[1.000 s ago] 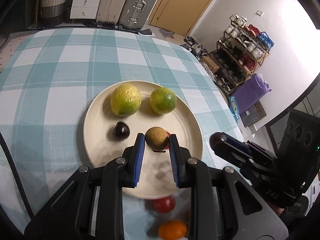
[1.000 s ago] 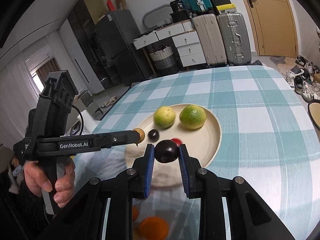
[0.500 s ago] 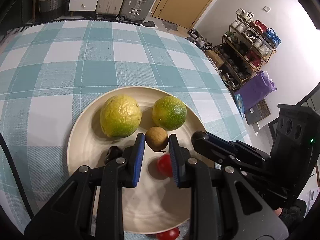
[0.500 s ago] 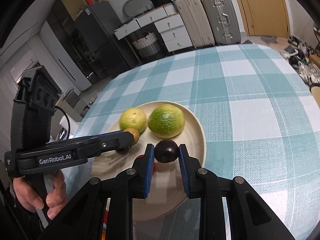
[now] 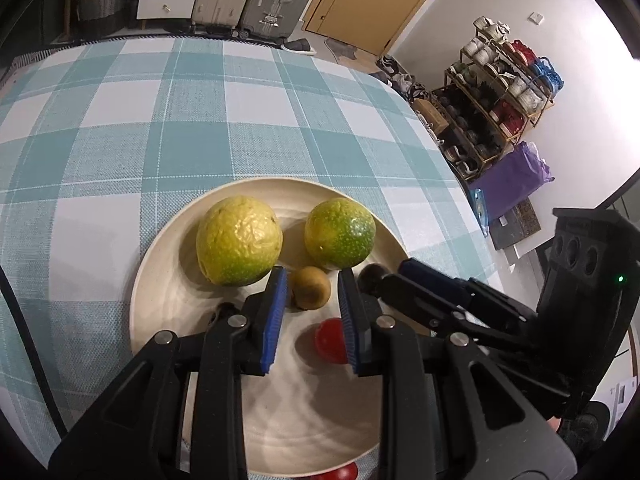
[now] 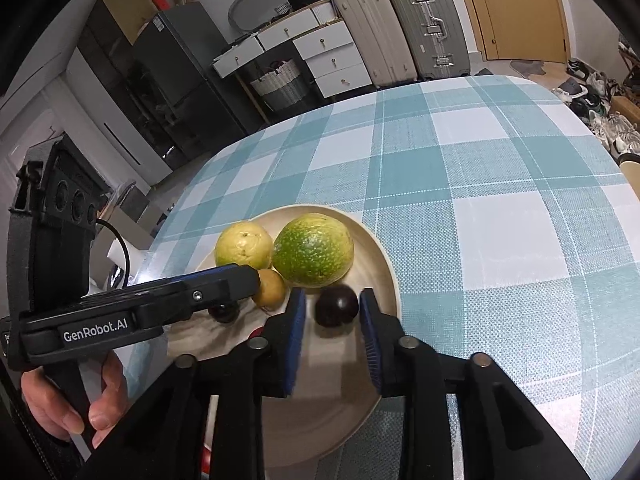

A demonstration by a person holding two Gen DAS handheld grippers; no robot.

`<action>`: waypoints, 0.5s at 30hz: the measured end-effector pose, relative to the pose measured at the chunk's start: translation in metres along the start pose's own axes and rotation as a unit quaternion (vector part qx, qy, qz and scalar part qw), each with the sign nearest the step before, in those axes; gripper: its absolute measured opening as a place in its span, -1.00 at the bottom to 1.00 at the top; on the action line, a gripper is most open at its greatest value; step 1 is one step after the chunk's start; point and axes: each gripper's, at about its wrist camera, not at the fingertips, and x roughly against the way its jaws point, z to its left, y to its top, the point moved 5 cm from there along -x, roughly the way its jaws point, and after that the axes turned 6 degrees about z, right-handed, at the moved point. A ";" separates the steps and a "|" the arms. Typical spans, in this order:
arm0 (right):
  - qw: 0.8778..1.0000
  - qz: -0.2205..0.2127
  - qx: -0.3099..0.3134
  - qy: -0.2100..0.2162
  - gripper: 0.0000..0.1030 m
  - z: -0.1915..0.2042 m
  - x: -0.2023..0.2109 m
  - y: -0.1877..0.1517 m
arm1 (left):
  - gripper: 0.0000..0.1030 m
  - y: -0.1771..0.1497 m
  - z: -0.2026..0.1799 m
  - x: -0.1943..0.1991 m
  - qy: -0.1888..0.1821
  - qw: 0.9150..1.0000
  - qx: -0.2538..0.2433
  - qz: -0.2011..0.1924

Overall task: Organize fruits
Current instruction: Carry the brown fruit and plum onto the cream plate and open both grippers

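Observation:
A cream plate (image 5: pixel 168 264) (image 6: pixel 384 280) on the checked tablecloth holds a yellow-green fruit (image 5: pixel 239 240) (image 6: pixel 243 244) and a greener one (image 5: pixel 340 233) (image 6: pixel 313 250). My left gripper (image 5: pixel 312 290) is open, with a small brown fruit (image 5: pixel 310 288) (image 6: pixel 271 287) lying on the plate between its fingertips. My right gripper (image 6: pixel 333 307) is open, with a dark plum (image 6: pixel 336 305) (image 5: pixel 370 277) on the plate between its fingertips. A red fruit (image 5: pixel 329 340) lies on the plate under the left gripper. A second dark plum (image 6: pixel 224 313) lies half hidden under the left gripper.
Another red fruit (image 5: pixel 344 473) lies just off the plate's near rim. The table's edge runs close on the right, with a shoe rack (image 5: pixel 492 92) beyond. Suitcases (image 6: pixel 400 24) and drawers stand past the far edge.
Both grippers moved forward and down onto the plate and opened. The brown fruit and the dark plum now rest on the plate, released.

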 end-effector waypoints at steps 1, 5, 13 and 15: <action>1.000 -0.004 0.000 0.002 -0.19 0.000 0.002 0.000 | -0.57 -0.001 -0.001 0.002 0.002 1.000 -0.001 -0.002; 1.000 -0.029 0.002 0.002 -0.15 0.001 0.016 0.000 | -0.53 -0.006 -0.005 0.015 0.005 1.000 -0.002 -0.010; 0.999 -0.053 0.003 0.004 -0.02 0.006 0.045 -0.008 | -0.39 -0.026 -0.015 0.040 0.036 0.999 -0.013 -0.024; 0.998 -0.056 0.005 0.002 0.01 0.008 0.049 -0.011 | -0.33 -0.030 -0.016 0.046 0.042 0.999 -0.014 -0.030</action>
